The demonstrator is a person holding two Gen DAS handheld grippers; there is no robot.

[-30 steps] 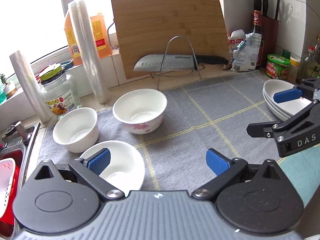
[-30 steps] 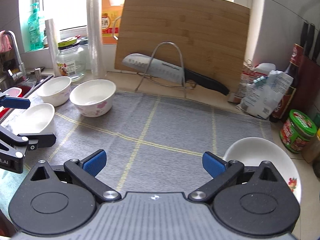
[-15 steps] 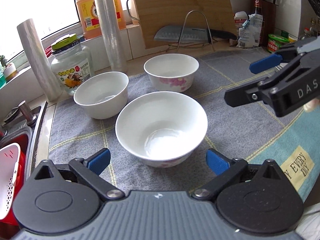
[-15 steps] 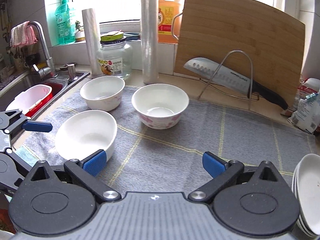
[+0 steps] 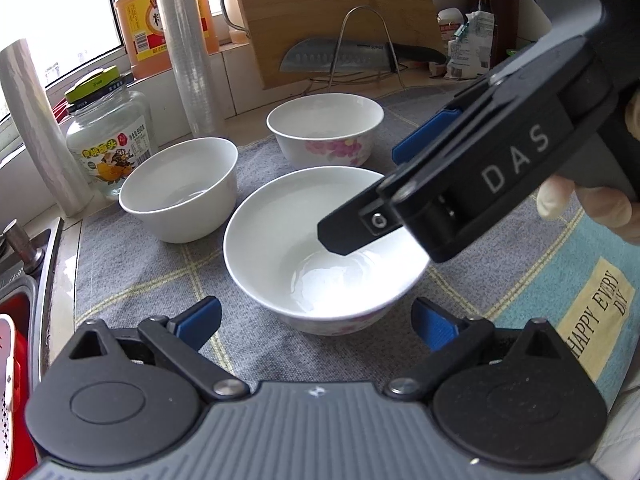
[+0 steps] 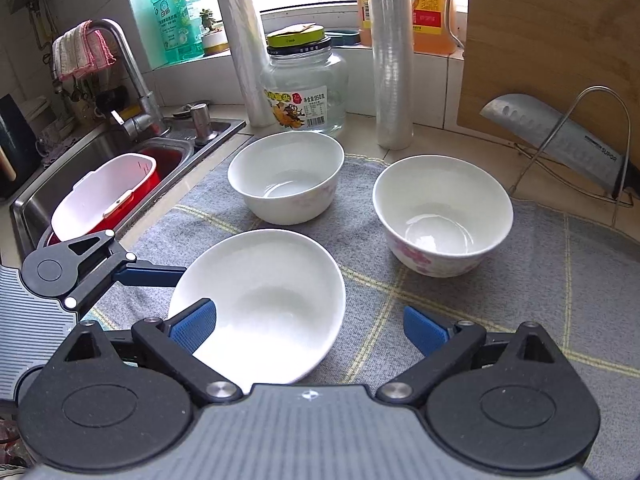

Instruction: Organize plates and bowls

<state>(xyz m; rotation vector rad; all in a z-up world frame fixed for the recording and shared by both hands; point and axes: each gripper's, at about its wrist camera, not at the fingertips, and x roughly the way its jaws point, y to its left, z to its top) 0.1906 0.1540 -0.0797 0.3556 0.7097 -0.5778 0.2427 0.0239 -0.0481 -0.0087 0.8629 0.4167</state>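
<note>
bowl point(image 5: 324, 248): on the mat, between the left gripper point(image 5: 316, 322) fingers, spread wide to straddle it
right gripper point(image 6: 310, 324): fingers apart, left one inside the rim, nothing gripped

Ahead of left gripper point(image 5: 316, 318) — near bowl point(image 5: 288, 248) fills gap, right gripper point(image 5: 404, 184) overhangs it (two bowls behind); mat point(image 5: 152, 280) left free.

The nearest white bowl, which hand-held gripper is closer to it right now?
Right. The right hand-held gripper has one finger over the nearest white bowl's rim, inside it. The left hand-held gripper sits just short of the bowl, jaws open wider than it.
</note>
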